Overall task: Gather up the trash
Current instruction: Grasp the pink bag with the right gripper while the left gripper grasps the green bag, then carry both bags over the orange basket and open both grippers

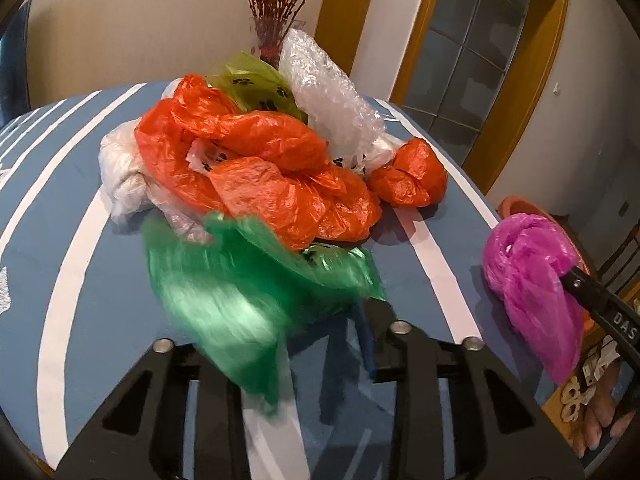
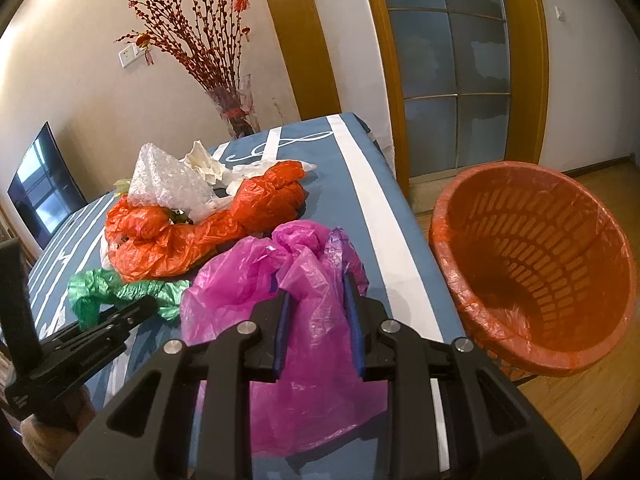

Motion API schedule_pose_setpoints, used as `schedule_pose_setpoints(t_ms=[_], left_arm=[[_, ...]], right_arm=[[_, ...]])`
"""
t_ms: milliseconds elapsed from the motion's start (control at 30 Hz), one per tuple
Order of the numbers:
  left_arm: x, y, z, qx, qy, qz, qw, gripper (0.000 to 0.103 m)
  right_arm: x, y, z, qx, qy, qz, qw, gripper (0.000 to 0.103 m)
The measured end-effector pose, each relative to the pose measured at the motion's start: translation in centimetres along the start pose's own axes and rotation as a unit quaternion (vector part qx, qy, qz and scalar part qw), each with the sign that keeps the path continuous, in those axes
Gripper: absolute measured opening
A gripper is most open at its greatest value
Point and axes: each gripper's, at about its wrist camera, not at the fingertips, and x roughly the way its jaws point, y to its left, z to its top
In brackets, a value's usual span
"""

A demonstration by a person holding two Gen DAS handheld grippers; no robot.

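Trash lies heaped on my blue striped table (image 1: 48,216): orange bags (image 1: 256,168), bubble wrap (image 1: 328,96), a white bag (image 1: 120,168) at the far left. My left claw (image 1: 320,308) pinches the green bag (image 1: 224,292), which is blurred and hangs at the near edge of the heap. My right claw (image 2: 316,280) is clamped on the pink bag (image 2: 256,280), its blue pads (image 2: 282,320) pressing the film between them, held over the table's right edge. Just right of the table stands the orange basket (image 2: 472,280), lined with orange film, its mouth tilted toward me. A vase (image 2: 236,108) of red twigs stands by the far wall.
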Motion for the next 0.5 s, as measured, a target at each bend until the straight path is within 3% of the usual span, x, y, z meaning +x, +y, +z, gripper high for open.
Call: schedule_pose_setpoints(t_ms=[200,500], left_arm=[[-1.8,-0.9,-0.2,0.02,-0.02,-0.005,0.9996,0.022],[-4.1,-5.0,0.4,0.056,-0.041,-0.042,0.9967,0.022]], right_arm=[[-0.9,-0.7,0.0,0.002,-0.009,-0.004,1.0,0.025],[-3.2,-2.5,0.4,0.011,-0.035,-0.017,0.999,0.025]])
